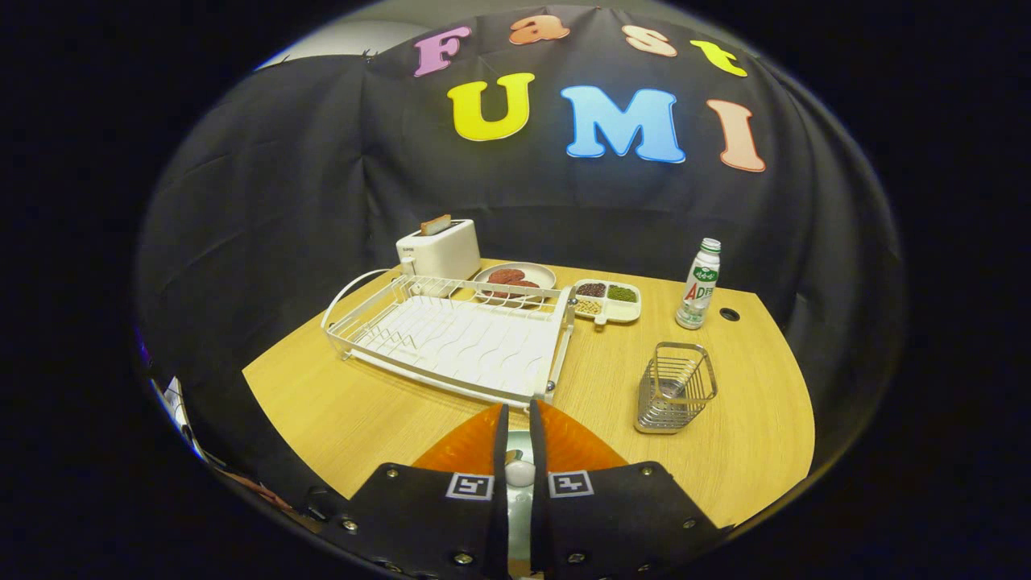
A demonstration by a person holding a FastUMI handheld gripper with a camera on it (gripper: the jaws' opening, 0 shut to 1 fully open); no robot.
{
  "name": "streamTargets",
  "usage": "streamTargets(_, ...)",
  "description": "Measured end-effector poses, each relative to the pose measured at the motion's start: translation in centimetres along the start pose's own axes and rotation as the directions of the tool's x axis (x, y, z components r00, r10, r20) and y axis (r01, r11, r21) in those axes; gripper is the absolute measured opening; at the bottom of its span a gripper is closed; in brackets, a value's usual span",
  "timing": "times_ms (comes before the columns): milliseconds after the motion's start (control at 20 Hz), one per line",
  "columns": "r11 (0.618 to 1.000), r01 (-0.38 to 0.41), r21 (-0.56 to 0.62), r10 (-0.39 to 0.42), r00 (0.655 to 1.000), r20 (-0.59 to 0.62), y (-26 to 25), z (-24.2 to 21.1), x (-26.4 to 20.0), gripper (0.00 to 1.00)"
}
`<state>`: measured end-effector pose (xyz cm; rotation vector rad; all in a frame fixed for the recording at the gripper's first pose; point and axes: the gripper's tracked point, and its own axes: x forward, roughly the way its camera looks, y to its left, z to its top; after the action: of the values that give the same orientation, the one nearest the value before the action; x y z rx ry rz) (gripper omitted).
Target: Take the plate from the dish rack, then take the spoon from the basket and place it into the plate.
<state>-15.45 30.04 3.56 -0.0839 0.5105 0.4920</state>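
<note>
A small white rounded thing (519, 473), likely the spoon, sat in the narrow slot between the fingers of my hand-held gripper (518, 415). Its long axis was hidden. The fingers stood almost together, but I could not tell whether both pressed on it. Under it showed a pale green sliver, probably the plate (519, 441), close below me on the worktop (338, 411). I judged any release would go straight down. The dish rack (451, 338) lay just ahead with bare slots, and the wire basket (675, 387) stood ahead to the right. A bottle (697, 283), a toaster (439, 248) and a snack tray (608, 300) stood beyond.
</note>
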Motion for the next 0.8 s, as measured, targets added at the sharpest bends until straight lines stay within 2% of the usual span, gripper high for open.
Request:
streamTargets(350,0.998,-0.053,-0.046,0.051,0.997,-0.052,2.1,-1.2,1.2,0.11)
streamTargets(600,0.998,-0.056,-0.027,0.053,0.995,-0.083,2.7,-2.3,1.9,0.11)
streamTargets(750,0.998,-0.043,-0.036,0.04,0.997,-0.067,2.1,-2.2,1.9,0.15)
streamTargets(800,0.998,-0.043,-0.035,0.041,0.997,-0.063,1.9,-2.1,1.9,0.19)
